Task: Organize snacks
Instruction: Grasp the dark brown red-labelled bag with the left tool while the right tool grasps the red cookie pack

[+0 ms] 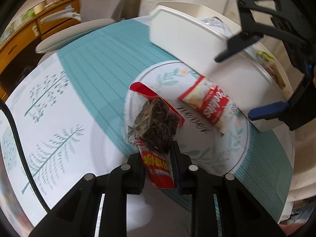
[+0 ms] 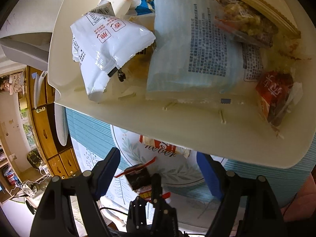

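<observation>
My left gripper is shut on a red packet with dark contents, held above the tablecloth; it also shows in the right wrist view. A red and white cookie packet lies on the cloth against a white bin, and shows under the bin's rim in the right wrist view. My right gripper is open above the bin's near side. In the right wrist view my right gripper looks into the bin, which holds a white packet, a pale blue bag and a small red packet.
The teal and white tablecloth covers the table. A grey chair stands beyond the far edge. A wooden cabinet is at far left. More snacks lie deeper in the bin.
</observation>
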